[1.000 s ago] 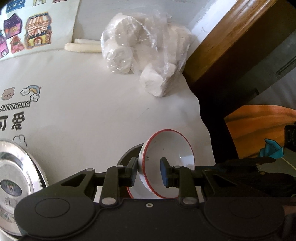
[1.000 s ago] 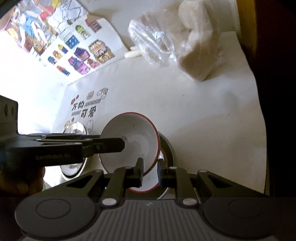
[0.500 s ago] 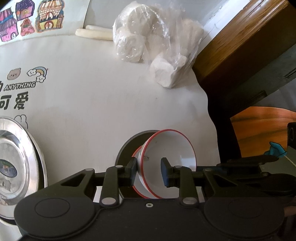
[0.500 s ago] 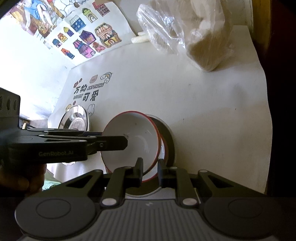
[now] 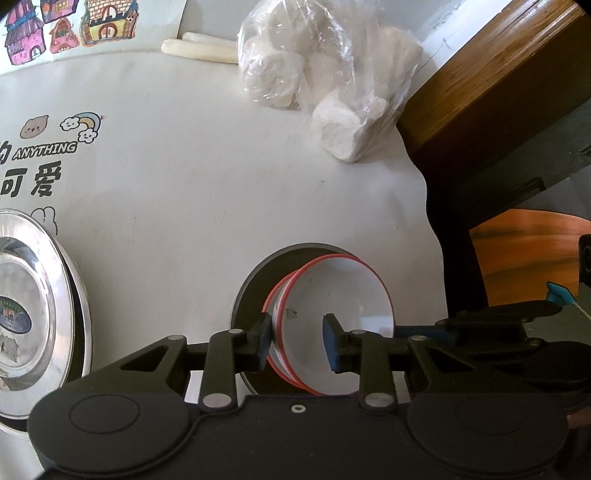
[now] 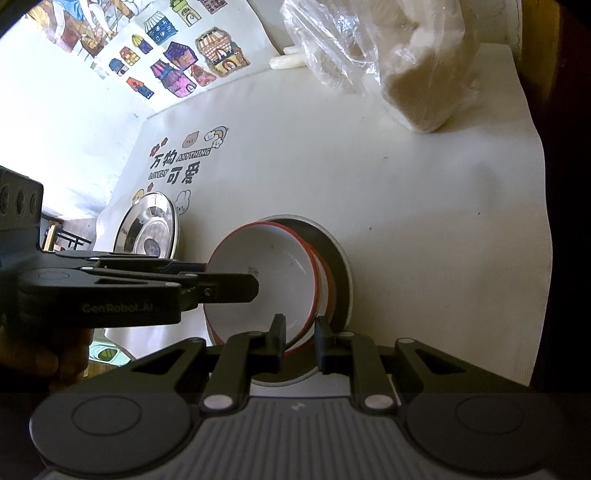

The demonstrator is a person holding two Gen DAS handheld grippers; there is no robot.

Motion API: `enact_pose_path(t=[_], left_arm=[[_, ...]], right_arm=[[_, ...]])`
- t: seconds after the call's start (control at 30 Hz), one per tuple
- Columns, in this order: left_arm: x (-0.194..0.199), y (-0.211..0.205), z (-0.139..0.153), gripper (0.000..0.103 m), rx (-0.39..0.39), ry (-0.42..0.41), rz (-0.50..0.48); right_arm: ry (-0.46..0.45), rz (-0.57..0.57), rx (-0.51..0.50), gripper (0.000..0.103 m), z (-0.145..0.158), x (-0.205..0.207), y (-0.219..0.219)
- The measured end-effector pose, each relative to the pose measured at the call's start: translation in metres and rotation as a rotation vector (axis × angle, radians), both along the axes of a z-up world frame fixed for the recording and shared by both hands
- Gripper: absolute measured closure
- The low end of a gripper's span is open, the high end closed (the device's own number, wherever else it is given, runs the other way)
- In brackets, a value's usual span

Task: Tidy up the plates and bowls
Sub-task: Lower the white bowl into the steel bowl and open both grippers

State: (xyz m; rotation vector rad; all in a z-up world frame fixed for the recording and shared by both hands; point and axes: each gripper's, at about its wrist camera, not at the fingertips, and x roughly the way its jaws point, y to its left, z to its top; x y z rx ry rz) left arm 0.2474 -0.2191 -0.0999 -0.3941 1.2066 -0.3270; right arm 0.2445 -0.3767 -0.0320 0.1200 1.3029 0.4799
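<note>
Black plastic first: your left gripper (image 5: 297, 341) straddles the near-left rim of the top bowl (image 5: 332, 295). The outer finger sits against the outside of the wall and the blue inner pad stands clear of it inside the bowl. So the jaws are apart, not clamped.

Your right gripper (image 6: 299, 330) has its jaws almost together, pinched on the rim of that same bowl at the side nearest its own camera. In the right wrist view, a hand (image 6: 44, 358) holds the left gripper's handle at the left edge.

The top bowl is white with a red rim. It is tilted and nested in a second red-rimmed bowl (image 5: 275, 306), of which only a sliver of rim shows. Both sit over a dark grey plate (image 5: 255, 284) on the white tablecloth (image 5: 221, 184), close to its near right edge. You can't tell whether the top bowl is fully seated in the lower one.

Left of the bowls and apart from them is a stack of shiny steel plates (image 5: 37, 295), next to the printed cartoon lettering (image 5: 33, 162).

Further back, well apart from the bowls, a clear plastic bag of white lumps (image 5: 325, 74) lies at the far right corner. Two pale sticks (image 5: 199, 51) lie just beside it. Behind those is a coloured picture of houses (image 5: 74, 26), and a wooden frame (image 5: 480, 74) runs along the right.
</note>
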Motion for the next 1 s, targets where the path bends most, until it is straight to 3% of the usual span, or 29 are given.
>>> enact_pose_path(t=[0.7, 1.0], left_arm=[[0.0007, 0.0002, -0.0034, 0.071, -0.011, 0.019, 0.021], [-0.0020, 0.0004, -0.0019, 0.065, -0.013, 0.016, 0.027]], right_arm=[[0.005, 0.019, -0.002, 0.083, -0.0018, -0.0002, 0.0025], [0.004, 0.034, 0.001, 0.082, -0.0016, 0.0000, 0.0030]])
